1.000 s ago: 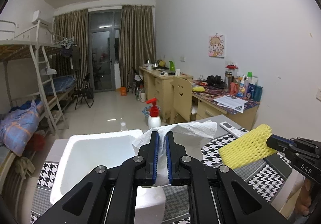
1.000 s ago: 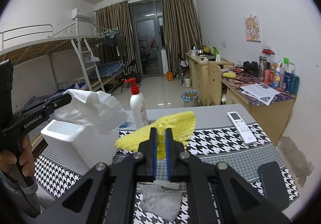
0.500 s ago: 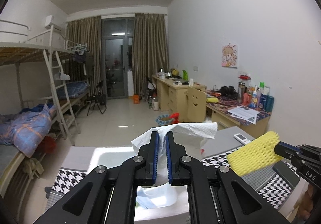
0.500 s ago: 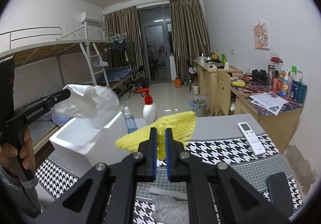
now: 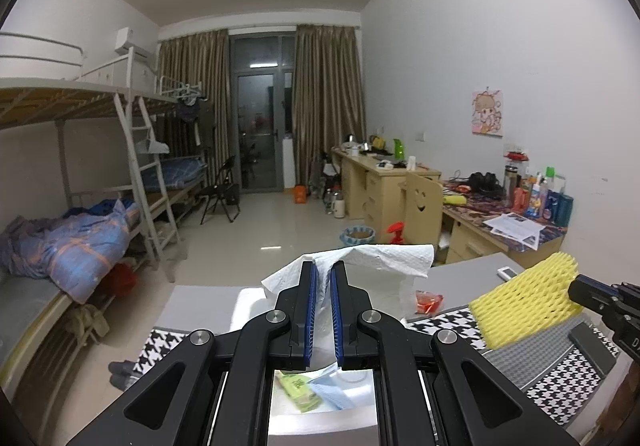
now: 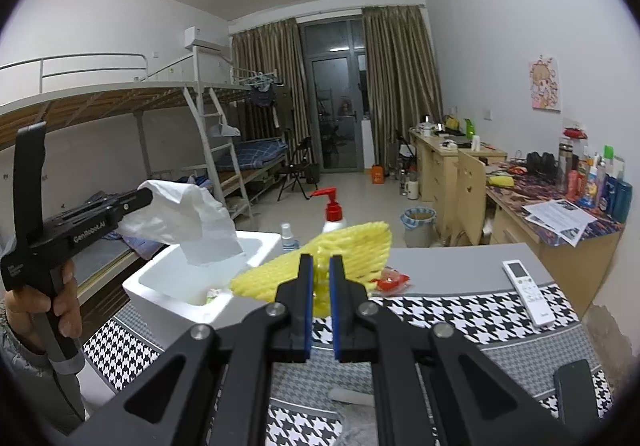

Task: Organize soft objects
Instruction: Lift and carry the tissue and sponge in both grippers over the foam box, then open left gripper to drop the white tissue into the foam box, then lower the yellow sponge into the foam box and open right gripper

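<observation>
I am pinching a white paper towel [image 5: 376, 258] in my left hand-held gripper [image 5: 323, 278], its blue pads pressed onto the sheet, and the towel is hanging above the open white foam box [image 6: 160, 282]. Seen from the right wrist, the towel's lower edge is dangling just over the box opening, and a hand [image 6: 60, 302] is gripping the left tool's handle. Inside the box, a green packet [image 5: 300, 390] and a blue cloth [image 5: 332, 392] are lying on the bottom.

My right hand-held gripper [image 6: 321, 274] is clamping a yellow foam net sleeve [image 6: 344, 250], held in the air beside the box, over the desk [image 6: 460, 266] with its houndstooth mat [image 6: 460, 318]. A red wrapper [image 6: 390, 280] is lying on the desk just behind the sleeve. A pump bottle [image 6: 333, 212] with a red head and a small spray bottle [image 6: 287, 238] are standing behind the box. A white remote control [image 6: 528, 292] is resting near the mat's right edge, and a dark phone [image 6: 576, 390] is lying nearer the camera.
</observation>
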### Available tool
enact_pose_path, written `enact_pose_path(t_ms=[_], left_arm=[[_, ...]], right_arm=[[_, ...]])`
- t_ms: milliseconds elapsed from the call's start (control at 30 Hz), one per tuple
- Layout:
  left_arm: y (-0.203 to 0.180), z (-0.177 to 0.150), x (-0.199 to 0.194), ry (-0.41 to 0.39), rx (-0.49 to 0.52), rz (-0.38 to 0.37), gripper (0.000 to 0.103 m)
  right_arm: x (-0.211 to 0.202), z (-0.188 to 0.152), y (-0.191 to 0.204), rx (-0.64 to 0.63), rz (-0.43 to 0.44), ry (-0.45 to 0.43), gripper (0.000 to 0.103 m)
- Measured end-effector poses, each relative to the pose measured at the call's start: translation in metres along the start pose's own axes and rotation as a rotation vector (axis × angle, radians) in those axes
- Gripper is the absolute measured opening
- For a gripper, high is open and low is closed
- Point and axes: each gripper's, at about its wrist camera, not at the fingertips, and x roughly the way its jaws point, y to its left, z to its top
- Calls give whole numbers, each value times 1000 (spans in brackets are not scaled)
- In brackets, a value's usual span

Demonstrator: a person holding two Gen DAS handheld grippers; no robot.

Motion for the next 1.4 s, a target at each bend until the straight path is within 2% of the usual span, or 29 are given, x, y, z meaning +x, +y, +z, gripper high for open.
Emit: enact_pose_path(t_ms=[300,433,467,533,600,633,733,800,900,1067,1200,1400], left_arm=[[17,-10,15,55,-23,34,8],[20,-15,23,87,-21,21,9],[21,-16,26,100,-25,17,12],[25,-18,27,108,-30,23,29],[28,-19,26,108,-40,32,66],[28,-20,25,102,-43,33,70],[30,-20,24,97,-44,32,73],[33,-21,23,94,-49,30,82],[35,-21,19,78,-59,43,88],[41,-21,16,68,-68,48,91],[46,-24,11,59,-82,58,99],[52,-28,6,52,-78,66,99]], right_arm=[[8,3,15,-22,35,8,10],[12,3,20,-31,38,14,10],[13,3,21,-34,37,16,10],[14,3,21,-32,37,17,10],[15,2,22,-32,34,20,10],[16,2,23,-33,33,22,10],[17,2,25,-34,32,23,10],[17,2,24,-33,34,23,10],[19,2,27,-37,37,22,10],[23,2,32,-42,48,26,10],[26,3,37,-48,62,31,10],[31,5,47,-66,80,34,10]])
